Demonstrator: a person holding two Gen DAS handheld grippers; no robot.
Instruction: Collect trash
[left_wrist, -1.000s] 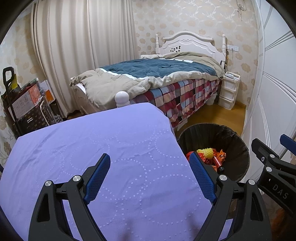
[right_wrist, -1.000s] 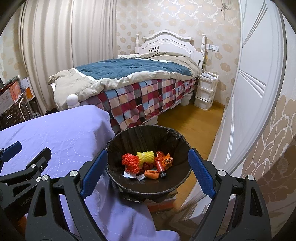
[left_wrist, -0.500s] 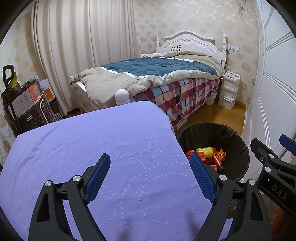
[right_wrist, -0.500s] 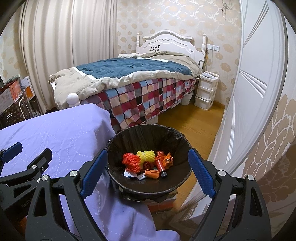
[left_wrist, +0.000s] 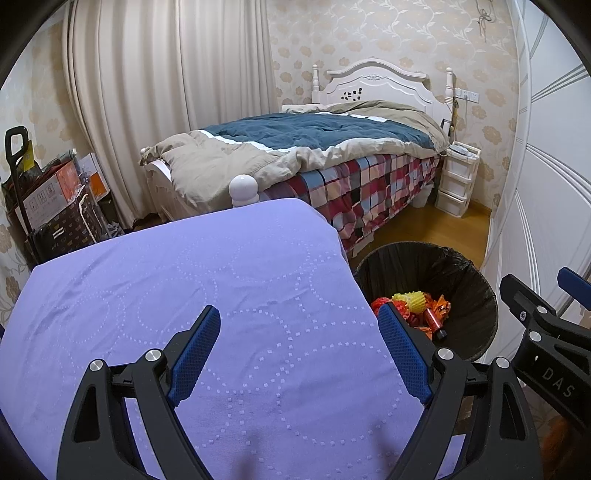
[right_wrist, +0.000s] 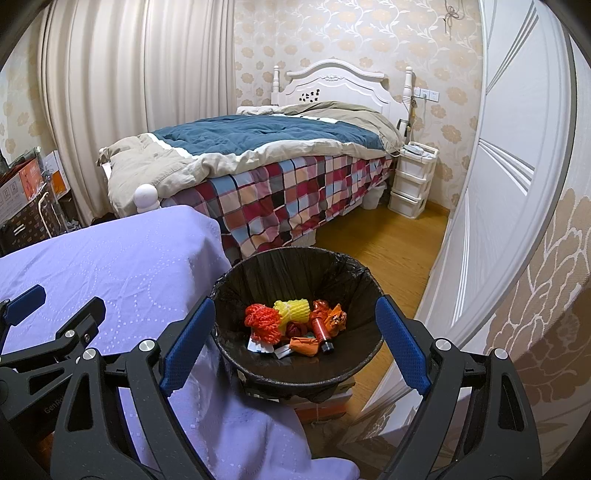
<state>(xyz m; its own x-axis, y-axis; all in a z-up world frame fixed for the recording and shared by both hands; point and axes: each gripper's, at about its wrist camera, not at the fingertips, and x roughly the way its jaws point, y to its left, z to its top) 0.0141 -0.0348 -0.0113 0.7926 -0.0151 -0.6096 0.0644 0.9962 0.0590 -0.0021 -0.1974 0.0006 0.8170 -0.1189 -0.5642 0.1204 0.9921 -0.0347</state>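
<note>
A black-lined trash bin (right_wrist: 295, 373) stands beside the purple-covered table (right_wrist: 110, 266). In it lie an orange net (right_wrist: 263, 322), a yellow foam net (right_wrist: 291, 309), orange wrappers (right_wrist: 334, 314) and a red tube (right_wrist: 322, 330). My right gripper (right_wrist: 295, 345) is open and empty, hovering over the bin. My left gripper (left_wrist: 301, 352) is open and empty above the table's purple cloth (left_wrist: 184, 295). The bin (left_wrist: 476, 295) and its trash (left_wrist: 417, 306) show at the right of the left wrist view, with the right gripper's body (left_wrist: 546, 343) beside it.
A bed (right_wrist: 273, 155) with a blue quilt and checked sheet stands behind. A white drawer unit (right_wrist: 412, 177) is by the headboard. Boxes and a trolley (left_wrist: 48, 206) stand at the left by the curtain. A white door (right_wrist: 491, 221) is at the right.
Almost nothing: both grippers stay open and empty, with only a slight drift of the views.
</note>
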